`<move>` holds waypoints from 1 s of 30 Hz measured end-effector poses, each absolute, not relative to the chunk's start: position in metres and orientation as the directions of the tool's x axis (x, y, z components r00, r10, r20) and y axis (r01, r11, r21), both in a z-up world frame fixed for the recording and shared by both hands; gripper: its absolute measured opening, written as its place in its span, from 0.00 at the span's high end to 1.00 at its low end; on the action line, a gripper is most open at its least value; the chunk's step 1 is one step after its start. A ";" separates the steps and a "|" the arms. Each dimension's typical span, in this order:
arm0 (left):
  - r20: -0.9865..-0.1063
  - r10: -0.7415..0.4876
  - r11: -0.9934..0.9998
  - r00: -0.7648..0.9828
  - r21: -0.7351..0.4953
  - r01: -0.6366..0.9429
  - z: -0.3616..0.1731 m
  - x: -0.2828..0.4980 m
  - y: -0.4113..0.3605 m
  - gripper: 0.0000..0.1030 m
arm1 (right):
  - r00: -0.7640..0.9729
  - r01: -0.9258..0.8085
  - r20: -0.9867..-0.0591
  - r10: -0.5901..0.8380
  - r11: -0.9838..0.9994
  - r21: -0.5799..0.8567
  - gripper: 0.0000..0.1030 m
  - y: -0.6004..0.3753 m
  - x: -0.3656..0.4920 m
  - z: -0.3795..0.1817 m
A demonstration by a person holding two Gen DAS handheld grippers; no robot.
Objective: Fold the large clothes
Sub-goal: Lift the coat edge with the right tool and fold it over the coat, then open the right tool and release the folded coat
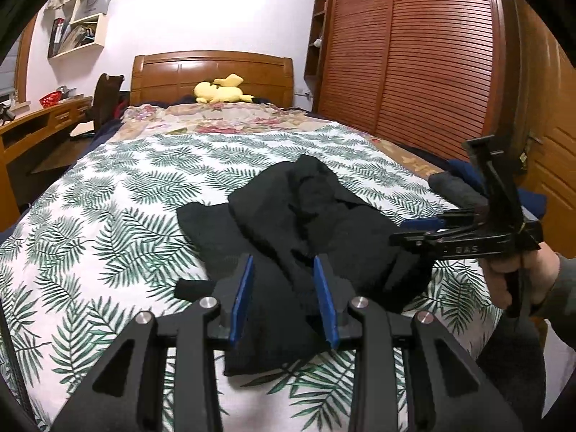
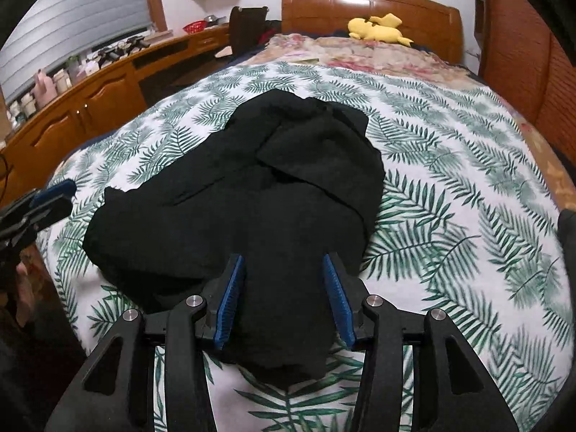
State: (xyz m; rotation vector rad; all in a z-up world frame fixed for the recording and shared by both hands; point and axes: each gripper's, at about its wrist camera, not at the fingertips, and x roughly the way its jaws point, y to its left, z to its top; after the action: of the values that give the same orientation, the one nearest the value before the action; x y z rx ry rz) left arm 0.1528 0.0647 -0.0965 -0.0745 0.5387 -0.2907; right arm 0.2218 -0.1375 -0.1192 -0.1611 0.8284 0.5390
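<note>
A black garment (image 1: pixel 306 216) (image 2: pixel 252 180) lies crumpled in a heap on the fern-print bed sheet (image 1: pixel 108 216) (image 2: pixel 450 198). My left gripper (image 1: pixel 284 273) hovers over the heap's near edge. Its blue pads (image 1: pixel 244 291) stand apart and I see no cloth pinched between them. My right gripper (image 2: pixel 282 262) is over the garment's near lobe, also open, with the cloth lying below it. In the left wrist view the right gripper (image 1: pixel 399 232) comes in from the right, held by a hand (image 1: pixel 514 277). The left gripper (image 2: pixel 46 201) shows at the left edge of the right wrist view.
A yellow plush toy (image 1: pixel 219 90) (image 2: pixel 378 28) rests by the wooden headboard (image 1: pixel 212 68). A slatted wardrobe (image 1: pixel 414 64) runs along the right side and a wooden desk (image 2: pixel 90 100) along the left. Grey and blue folded clothes (image 1: pixel 457 187) sit at the bed's right edge.
</note>
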 end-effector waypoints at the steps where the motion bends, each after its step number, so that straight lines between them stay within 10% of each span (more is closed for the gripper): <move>1: -0.495 -0.300 0.954 0.815 -0.149 0.260 -0.097 0.153 0.063 0.69 | 0.551 -0.515 -0.737 0.391 0.855 0.068 0.55 -0.137 0.221 -0.120; 28: -0.623 -0.343 0.933 0.703 -0.138 0.333 -0.139 0.186 0.008 0.69 | 0.582 -0.501 -0.702 0.410 0.861 0.087 0.54 -0.156 0.213 -0.112; 30: -0.627 -0.360 0.927 0.690 -0.155 0.343 -0.139 0.186 0.008 0.83 | 0.598 -0.500 -0.692 0.406 0.863 0.074 0.54 -0.159 0.210 -0.109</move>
State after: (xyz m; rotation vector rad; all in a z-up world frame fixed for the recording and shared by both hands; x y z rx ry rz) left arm 0.1859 0.0079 -0.1393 -0.0259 0.7068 -0.3930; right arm 0.2099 -0.1595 -0.1093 -0.1329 0.7672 0.5274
